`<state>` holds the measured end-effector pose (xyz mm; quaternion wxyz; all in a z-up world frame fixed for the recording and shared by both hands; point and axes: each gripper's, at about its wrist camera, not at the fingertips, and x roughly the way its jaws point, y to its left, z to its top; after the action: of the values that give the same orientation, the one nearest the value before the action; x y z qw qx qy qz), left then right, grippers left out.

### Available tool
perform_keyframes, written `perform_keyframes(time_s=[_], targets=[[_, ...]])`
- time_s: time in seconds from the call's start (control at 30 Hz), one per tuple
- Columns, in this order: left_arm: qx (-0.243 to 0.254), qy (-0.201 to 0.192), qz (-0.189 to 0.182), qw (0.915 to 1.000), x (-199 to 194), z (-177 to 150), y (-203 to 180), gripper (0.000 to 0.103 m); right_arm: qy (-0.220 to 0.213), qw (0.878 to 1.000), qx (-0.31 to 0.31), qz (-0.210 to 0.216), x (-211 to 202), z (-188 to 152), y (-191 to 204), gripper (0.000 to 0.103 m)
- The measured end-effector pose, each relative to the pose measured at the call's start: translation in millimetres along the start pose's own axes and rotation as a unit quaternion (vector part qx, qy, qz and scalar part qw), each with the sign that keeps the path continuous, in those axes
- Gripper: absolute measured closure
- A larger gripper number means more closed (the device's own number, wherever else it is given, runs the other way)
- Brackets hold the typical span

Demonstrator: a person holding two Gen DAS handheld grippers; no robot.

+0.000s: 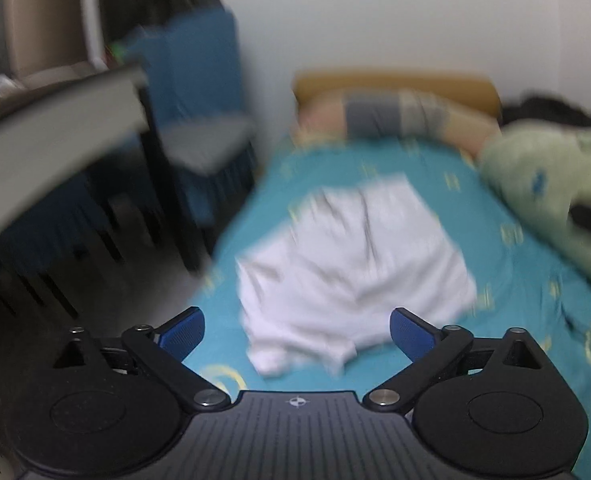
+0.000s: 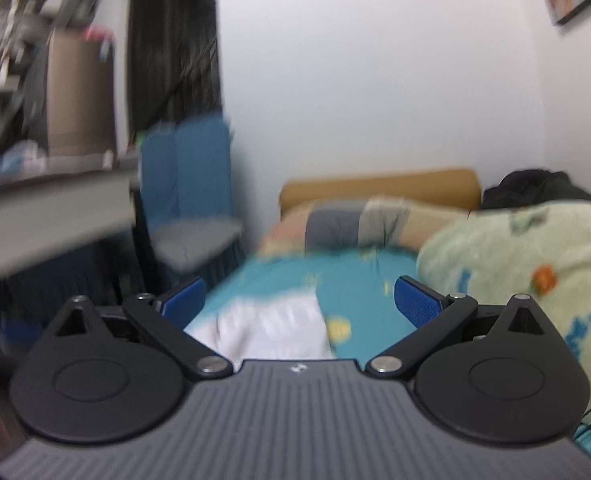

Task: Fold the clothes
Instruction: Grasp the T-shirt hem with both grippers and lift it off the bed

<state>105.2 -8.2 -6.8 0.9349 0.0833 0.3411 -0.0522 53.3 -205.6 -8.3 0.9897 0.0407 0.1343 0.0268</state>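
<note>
A white garment point(image 1: 351, 264) lies spread and rumpled on the teal bed sheet point(image 1: 507, 264). My left gripper point(image 1: 297, 334) is open and empty, held above the garment's near edge. In the right wrist view the white garment point(image 2: 271, 326) shows low between the fingers, partly hidden by the gripper body. My right gripper point(image 2: 299, 300) is open and empty above the bed. Both views are blurred.
A pale green patterned blanket point(image 1: 555, 184) lies along the bed's right side, also in the right wrist view point(image 2: 527, 264). A striped pillow point(image 1: 395, 116) lies at the headboard. A blue chair point(image 1: 199, 120) and a grey desk point(image 1: 47, 136) stand to the left.
</note>
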Motion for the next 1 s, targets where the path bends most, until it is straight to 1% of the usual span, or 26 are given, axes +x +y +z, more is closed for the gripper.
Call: perform_keyframes(time_s=[0.07, 0.13, 0.2, 0.23, 0.3, 0.37, 0.4, 0.53, 0.57, 0.63, 0.67, 0.73, 0.83, 0.9, 0.97, 1.0], targets=[[0.019, 0.039, -0.028, 0.9987, 26, -7, 1, 0.006, 0.064, 0.998, -0.002, 0.005, 23, -28, -6, 0.001], [0.027, 0.054, -0.029, 0.9978, 46, -15, 4, 0.006, 0.128, 0.992, 0.009, 0.014, 49, -48, -9, 0.003], [0.033, 0.066, -0.028, 0.9969, 64, -21, 7, 0.006, 0.172, 0.985, 0.017, 0.023, 75, -63, -7, 0.003], [0.034, 0.067, -0.025, 0.9969, 72, -24, 9, 0.006, 0.184, 0.983, 0.015, 0.027, 87, -70, -4, 0.003], [0.032, 0.063, -0.023, 0.9972, 85, -24, 11, 0.006, 0.188, 0.981, -0.015, 0.037, 109, -83, 5, 0.003], [0.034, 0.060, -0.022, 0.9974, 97, -23, 12, 0.006, 0.200, 0.978, -0.056, 0.032, 132, -98, 13, 0.003], [0.037, 0.059, -0.021, 0.9974, 104, -24, 11, 0.006, 0.203, 0.977, -0.066, 0.027, 142, -103, 15, 0.003], [0.065, 0.056, -0.025, 0.9960, 127, -28, 0, 0.006, 0.198, 0.978, -0.068, 0.000, 177, -117, 16, 0.003], [0.076, 0.050, -0.030, 0.9954, 129, -29, -4, 0.006, 0.189, 0.980, -0.062, -0.011, 182, -116, 15, 0.003], [0.101, 0.029, -0.034, 0.9939, 129, -32, -14, 0.006, 0.139, 0.989, -0.033, -0.024, 179, -107, 9, 0.003], [0.114, 0.017, -0.036, 0.9927, 128, -34, -18, 0.006, 0.119, 0.992, -0.021, -0.030, 176, -104, 6, 0.003], [0.144, -0.013, -0.026, 0.9891, 129, -37, -28, 0.006, 0.090, 0.995, -0.004, -0.042, 169, -97, 0, 0.003], [0.171, -0.064, 0.005, 0.9832, 133, -37, -40, 0.006, 0.057, 0.996, 0.029, -0.055, 160, -87, -9, 0.003], [0.176, -0.093, 0.041, 0.9792, 138, -36, -47, 0.006, 0.040, 0.996, 0.056, -0.061, 153, -80, -16, 0.003], [0.172, -0.120, 0.079, 0.9746, 142, -33, -50, 0.005, 0.026, 0.995, 0.073, -0.068, 148, -75, -21, 0.003], [0.162, -0.135, 0.092, 0.9732, 140, -30, -48, 0.005, 0.026, 0.994, 0.075, -0.070, 148, -74, -22, 0.003]])
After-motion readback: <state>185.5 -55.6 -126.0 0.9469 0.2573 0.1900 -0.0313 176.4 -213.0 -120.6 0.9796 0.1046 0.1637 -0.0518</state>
